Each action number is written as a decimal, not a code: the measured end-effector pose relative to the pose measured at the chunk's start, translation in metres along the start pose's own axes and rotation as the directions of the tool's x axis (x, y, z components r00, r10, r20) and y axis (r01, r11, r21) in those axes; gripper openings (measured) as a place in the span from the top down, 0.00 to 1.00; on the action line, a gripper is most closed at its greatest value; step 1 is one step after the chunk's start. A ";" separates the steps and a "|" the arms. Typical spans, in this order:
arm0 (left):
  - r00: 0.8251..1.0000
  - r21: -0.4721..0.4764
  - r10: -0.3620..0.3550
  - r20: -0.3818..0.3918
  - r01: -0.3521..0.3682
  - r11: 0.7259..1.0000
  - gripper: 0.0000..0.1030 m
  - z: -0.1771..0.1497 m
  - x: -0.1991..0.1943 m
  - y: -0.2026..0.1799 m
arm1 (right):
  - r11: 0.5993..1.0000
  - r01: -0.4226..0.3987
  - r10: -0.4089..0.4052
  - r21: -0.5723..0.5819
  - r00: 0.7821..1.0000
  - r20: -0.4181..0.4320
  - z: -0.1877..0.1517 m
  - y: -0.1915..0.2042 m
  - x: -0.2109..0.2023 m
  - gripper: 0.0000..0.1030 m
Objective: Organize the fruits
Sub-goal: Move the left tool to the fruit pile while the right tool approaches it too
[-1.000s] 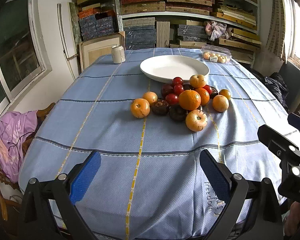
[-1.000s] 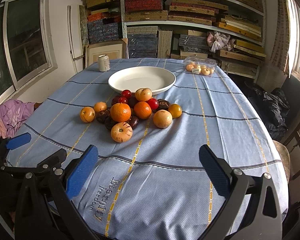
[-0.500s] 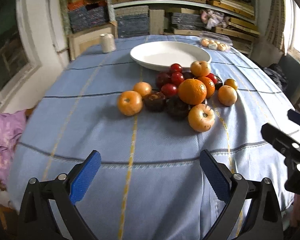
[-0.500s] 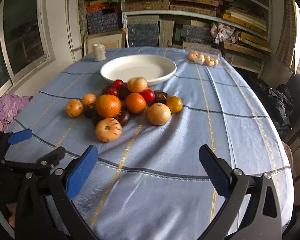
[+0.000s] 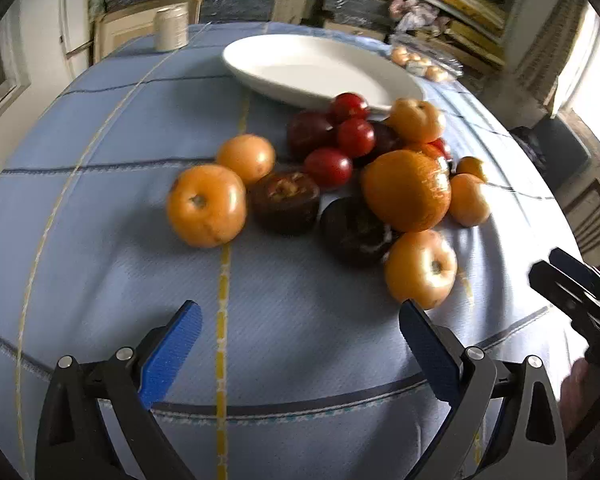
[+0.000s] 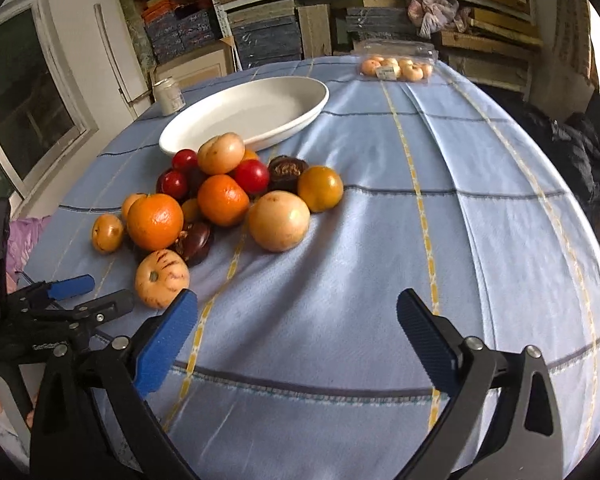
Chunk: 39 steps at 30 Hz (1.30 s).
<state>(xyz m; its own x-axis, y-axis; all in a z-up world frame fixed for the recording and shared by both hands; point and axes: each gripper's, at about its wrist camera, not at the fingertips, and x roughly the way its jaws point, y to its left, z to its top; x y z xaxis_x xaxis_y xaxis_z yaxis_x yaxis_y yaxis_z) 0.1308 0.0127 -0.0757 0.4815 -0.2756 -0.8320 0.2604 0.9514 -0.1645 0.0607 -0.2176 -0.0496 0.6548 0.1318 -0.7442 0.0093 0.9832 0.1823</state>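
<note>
Plate [image 6: 204, 128], white and holding nothing, sits at 12 o'clock beyond the fruit pile [image 6: 220, 200] on the counter [image 6: 380, 240]. Clear clamshell [image 6: 396, 66] at the far edge holds small pale fruits, their count unclear. Left gripper [image 5: 296, 322] and right gripper [image 6: 296, 312] hover with fingers spread wide, gripping nothing.

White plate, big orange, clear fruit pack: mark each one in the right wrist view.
white plate [image 6: 204, 136]: right wrist view, bare inner floor.
big orange [image 6: 155, 222]: right wrist view, middle of its peel.
clear fruit pack [image 6: 394, 46]: right wrist view, its transparent lid.
</note>
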 end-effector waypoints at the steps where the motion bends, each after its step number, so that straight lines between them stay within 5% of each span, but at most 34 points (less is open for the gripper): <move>1: 1.000 0.010 -0.013 0.004 0.013 1.000 0.03 0.000 -0.001 -0.001 | 1.000 0.008 -0.008 -0.013 1.000 0.001 0.002 0.002 0.001 0.25; 3: 1.000 0.028 -0.011 0.014 0.011 1.000 0.03 0.000 -0.002 -0.003 | 0.999 0.015 -0.016 -0.041 1.000 -0.024 0.008 0.005 0.009 0.35; 20: 0.997 0.083 -0.005 0.080 -0.002 0.997 0.04 0.039 -0.004 0.025 | 0.997 -0.045 0.037 -0.054 0.990 -0.137 0.042 0.002 0.069 0.48; 26: 0.998 0.059 0.010 0.061 -0.014 0.998 0.22 0.050 0.012 0.033 | 0.996 -0.054 0.044 -0.072 0.991 -0.129 0.044 0.005 0.074 0.48; 32: 0.998 0.037 -0.014 0.060 0.012 0.999 0.25 0.054 0.014 0.040 | 0.994 -0.035 0.023 -0.104 0.993 -0.117 0.043 0.010 0.075 0.48; 39: 0.995 0.015 -0.027 0.093 0.026 1.000 0.49 0.050 0.005 0.046 | 0.995 -0.048 0.038 -0.091 0.994 -0.106 0.041 0.008 0.073 0.50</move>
<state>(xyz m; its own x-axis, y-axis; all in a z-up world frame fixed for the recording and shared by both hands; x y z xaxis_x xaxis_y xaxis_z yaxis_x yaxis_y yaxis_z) 0.1874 0.0479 -0.0608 0.5503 -0.3129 -0.7741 0.2849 0.9419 -0.1781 0.1397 -0.2051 -0.0759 0.5710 0.1820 -0.8005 -0.0910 0.9831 0.1585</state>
